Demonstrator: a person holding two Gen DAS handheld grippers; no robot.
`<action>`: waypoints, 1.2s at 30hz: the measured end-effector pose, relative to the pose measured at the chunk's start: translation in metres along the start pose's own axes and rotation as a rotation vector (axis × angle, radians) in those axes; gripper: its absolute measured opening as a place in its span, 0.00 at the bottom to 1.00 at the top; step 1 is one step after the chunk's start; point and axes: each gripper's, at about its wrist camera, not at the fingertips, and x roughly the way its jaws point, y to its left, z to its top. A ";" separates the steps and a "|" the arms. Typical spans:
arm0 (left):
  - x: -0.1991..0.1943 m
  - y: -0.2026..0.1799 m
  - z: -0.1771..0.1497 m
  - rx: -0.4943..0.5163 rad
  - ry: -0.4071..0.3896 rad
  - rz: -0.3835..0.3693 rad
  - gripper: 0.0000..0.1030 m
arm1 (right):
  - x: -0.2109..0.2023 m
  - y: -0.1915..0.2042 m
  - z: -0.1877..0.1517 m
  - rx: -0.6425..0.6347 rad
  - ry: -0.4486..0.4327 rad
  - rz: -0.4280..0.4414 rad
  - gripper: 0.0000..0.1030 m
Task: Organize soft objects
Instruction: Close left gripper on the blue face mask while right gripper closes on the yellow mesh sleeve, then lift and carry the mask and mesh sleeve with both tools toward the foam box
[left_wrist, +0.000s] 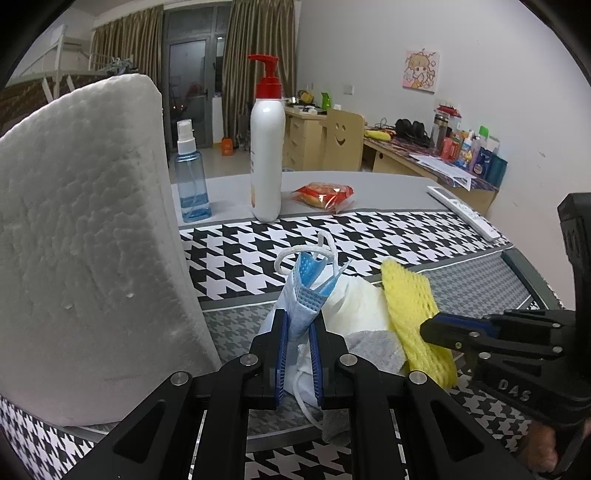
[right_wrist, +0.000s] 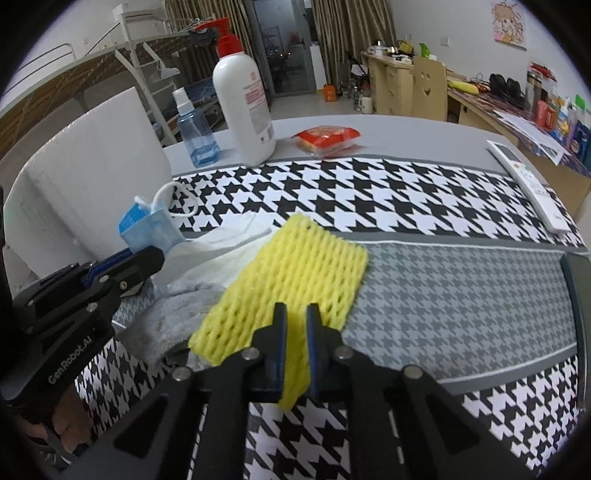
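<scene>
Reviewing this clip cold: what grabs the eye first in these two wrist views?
The bright yellow foam net stands out most, lying mid-table on the houndstooth cloth with its near end pinched in the right tool. Beside it, the left tool grips a folded blue face mask above a heap of white and grey cloths. A big white foam block fills the left side, with a red-capped pump bottle behind.
</scene>
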 end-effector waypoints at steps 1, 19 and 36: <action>0.000 0.000 -0.001 0.001 -0.001 0.001 0.12 | -0.001 -0.001 0.000 0.006 -0.004 0.000 0.39; -0.009 0.000 -0.005 0.007 -0.026 -0.005 0.12 | 0.009 -0.009 0.002 0.080 0.025 0.019 0.41; -0.032 0.007 -0.006 -0.008 -0.067 -0.044 0.12 | -0.020 0.001 -0.001 0.043 -0.060 -0.007 0.09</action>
